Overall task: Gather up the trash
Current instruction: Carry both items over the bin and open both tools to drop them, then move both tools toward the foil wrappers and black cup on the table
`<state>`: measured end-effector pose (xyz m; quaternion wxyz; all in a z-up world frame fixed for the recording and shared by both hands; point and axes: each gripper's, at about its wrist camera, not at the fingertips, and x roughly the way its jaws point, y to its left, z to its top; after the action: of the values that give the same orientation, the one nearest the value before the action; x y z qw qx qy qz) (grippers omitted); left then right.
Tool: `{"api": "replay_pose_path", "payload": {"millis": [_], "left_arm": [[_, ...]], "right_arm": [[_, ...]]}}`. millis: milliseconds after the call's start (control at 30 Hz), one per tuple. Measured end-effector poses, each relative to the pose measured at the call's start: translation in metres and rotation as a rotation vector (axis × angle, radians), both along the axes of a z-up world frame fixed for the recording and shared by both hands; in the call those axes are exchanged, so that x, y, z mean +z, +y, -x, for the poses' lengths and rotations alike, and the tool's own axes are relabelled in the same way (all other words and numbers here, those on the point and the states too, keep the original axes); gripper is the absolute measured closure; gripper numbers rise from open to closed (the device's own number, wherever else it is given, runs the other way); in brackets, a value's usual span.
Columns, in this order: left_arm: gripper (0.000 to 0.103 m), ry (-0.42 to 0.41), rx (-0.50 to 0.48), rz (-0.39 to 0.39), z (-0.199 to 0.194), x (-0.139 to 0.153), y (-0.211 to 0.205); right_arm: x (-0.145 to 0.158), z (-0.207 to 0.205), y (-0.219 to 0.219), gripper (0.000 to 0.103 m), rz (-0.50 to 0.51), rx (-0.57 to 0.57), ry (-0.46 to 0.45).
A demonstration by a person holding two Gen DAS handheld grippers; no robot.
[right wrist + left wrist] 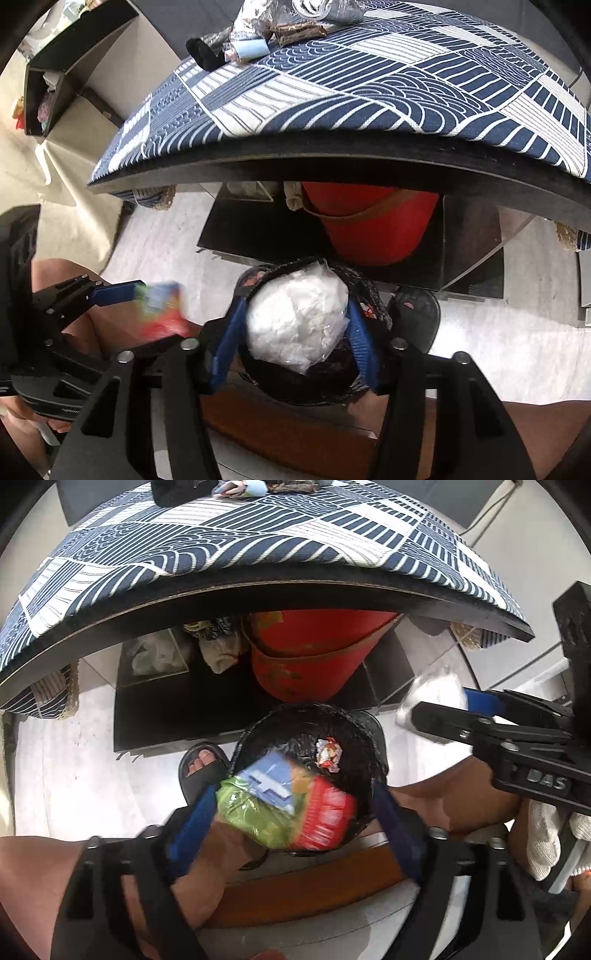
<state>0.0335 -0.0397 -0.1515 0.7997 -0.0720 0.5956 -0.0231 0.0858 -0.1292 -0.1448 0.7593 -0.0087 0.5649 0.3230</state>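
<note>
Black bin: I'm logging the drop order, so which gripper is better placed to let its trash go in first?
Probably the left gripper: its colourful packet is blurred and looks loose between wide fingers over the bin. The right gripper is also above the bin, but its white bag looks firmly held.

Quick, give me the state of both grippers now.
Left gripper: jaws apart, colorful wrapper between them over the black bin.
Right gripper: jaws holding the white plastic bag.
</note>
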Motion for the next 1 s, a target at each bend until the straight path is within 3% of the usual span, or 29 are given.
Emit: {"api": "replay_pose_path", "payload": {"millis": [467, 1000], "left_arm": [[0.013, -0.016, 0.025, 0.016, 0.000, 0.005, 0.007], [0.013, -0.107, 0.041, -0.011, -0.004, 0.034, 0.011]], "right_arm": [[0.010, 0.001, -0.005, 0.043, -0.033, -0.013, -0.026], [0.043, -0.004, -0.021, 0.043, -0.136, -0.037, -0.109]]}}
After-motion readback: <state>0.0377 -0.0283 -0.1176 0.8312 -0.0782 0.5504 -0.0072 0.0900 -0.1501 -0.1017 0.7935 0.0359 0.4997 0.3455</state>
